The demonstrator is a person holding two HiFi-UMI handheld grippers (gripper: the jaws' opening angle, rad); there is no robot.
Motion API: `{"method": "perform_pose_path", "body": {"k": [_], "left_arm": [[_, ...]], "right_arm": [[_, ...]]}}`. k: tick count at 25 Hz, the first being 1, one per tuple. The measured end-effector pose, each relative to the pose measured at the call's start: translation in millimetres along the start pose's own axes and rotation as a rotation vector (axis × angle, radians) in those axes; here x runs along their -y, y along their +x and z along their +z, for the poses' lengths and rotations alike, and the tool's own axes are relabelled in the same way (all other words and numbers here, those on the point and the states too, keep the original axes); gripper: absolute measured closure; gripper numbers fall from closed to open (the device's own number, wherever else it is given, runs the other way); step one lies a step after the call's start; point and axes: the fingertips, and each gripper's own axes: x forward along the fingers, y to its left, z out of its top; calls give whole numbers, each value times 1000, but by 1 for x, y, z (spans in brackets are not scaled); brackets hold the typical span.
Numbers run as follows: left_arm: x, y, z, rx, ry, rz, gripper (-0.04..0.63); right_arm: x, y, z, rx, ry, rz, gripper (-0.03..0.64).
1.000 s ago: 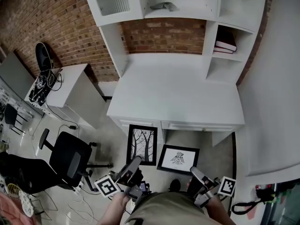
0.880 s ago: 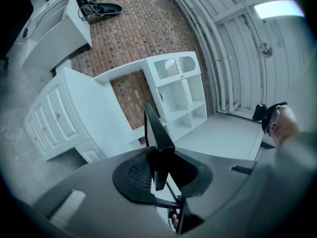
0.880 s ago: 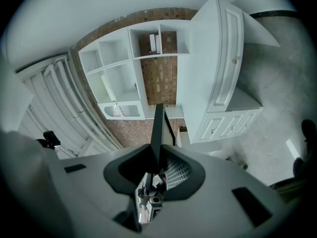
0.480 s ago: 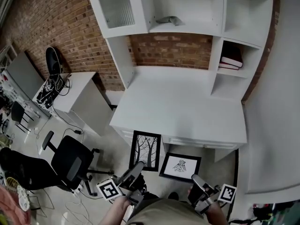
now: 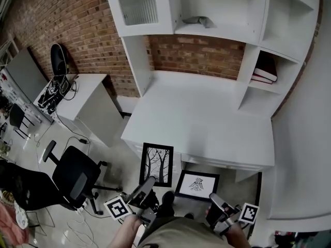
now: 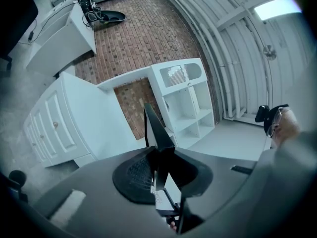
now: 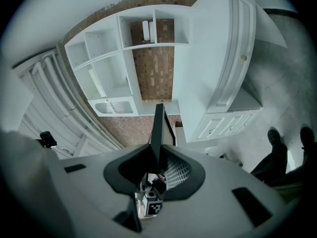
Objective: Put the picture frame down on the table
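Both hands low, close to body; grippers level, aimed at desk (image 5: 207,118). Left gripper (image 5: 146,186) clamped on tree frame (image 5: 156,164); right gripper (image 5: 214,200) clamped on bird frame (image 5: 196,183). Two grippers, two frames, one desk. Frames aloft before desk's front edge.

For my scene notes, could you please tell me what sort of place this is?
Probably a study or office corner: a white desk with shelves against a brick wall, a black office chair beside it.
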Motion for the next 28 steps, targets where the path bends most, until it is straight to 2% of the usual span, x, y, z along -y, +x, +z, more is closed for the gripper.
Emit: {"method": "perform_pose_path", "body": {"k": [9, 17, 28], "left_arm": [[-27, 43, 69, -35, -27, -66, 540], [-59, 59, 116, -58, -37, -50, 540], [-92, 74, 175, -54, -51, -62, 540]], "right_arm": [[-8, 64, 14, 52, -48, -45, 551], [-7, 98, 24, 113, -54, -88, 551], [-2, 159, 25, 105, -81, -130, 551]]}}
